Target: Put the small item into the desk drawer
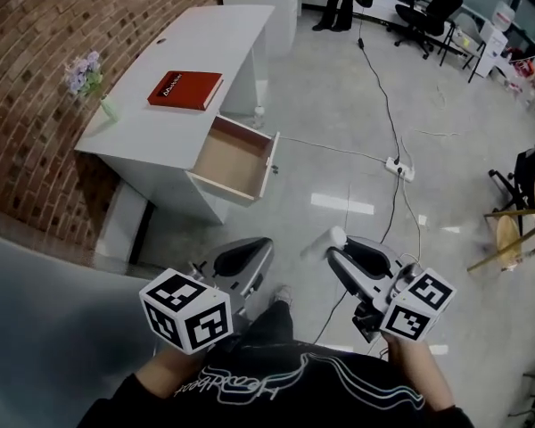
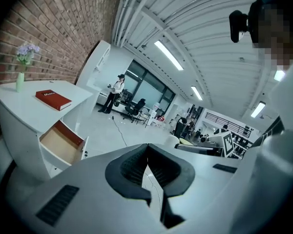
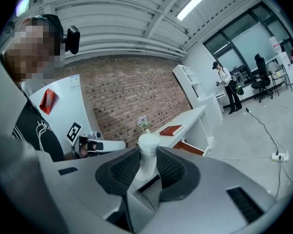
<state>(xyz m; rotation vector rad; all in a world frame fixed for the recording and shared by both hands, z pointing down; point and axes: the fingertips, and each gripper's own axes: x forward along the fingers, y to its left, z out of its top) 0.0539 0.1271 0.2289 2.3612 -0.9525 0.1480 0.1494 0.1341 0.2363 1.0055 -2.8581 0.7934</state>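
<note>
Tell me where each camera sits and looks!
Head view: on person's head, looking down: left tool, right tool, dark shirt, white desk.
Left gripper view: on left tool, facing pale floor, open wooden drawer leftward; shut jaws show.
Right gripper view: on right tool, facing brick wall; jaws grip small white item.
All share a flat red book.
</note>
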